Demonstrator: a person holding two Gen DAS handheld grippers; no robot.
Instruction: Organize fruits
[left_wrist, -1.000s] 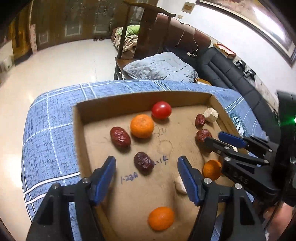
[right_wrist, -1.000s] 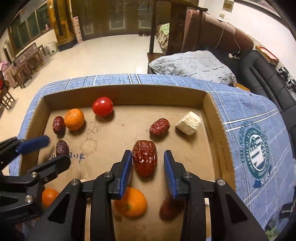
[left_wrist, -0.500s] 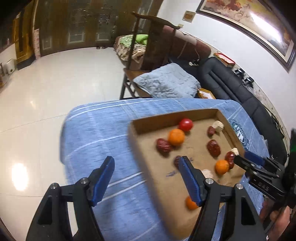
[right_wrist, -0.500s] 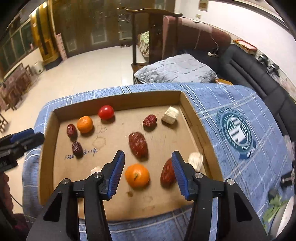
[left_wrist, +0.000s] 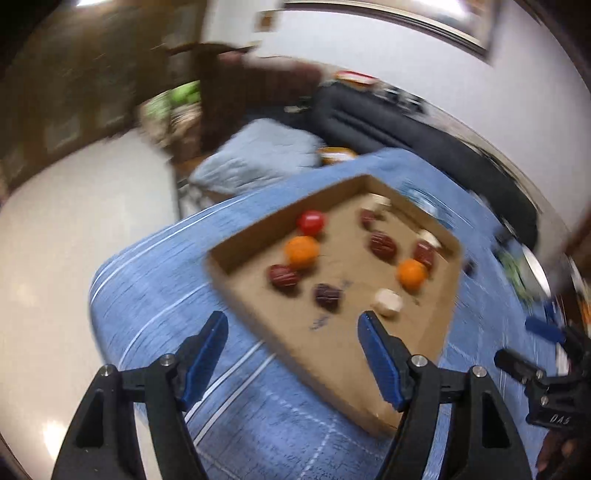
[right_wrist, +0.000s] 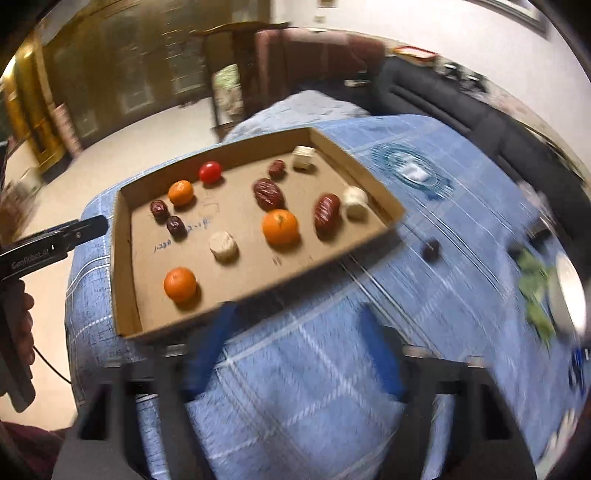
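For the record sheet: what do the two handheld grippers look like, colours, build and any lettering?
Both are black plastic frames with silver screws and two fingers faced with blue pads. The left gripper shows this sharply; the right gripper is motion-blurred in its own view. Seen from the right wrist view, the left one's side bears white "GenRobot.AI" lettering, with a thin black cable trailing below it.

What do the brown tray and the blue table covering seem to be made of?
The tray looks like plain corrugated cardboard: matte brown, folded walls, with pen marks on its floor. The table covering looks like woven fabric, matte blue with white check lines and a printed round emblem; it drapes softly over the edge. The exact fibre cannot be told.
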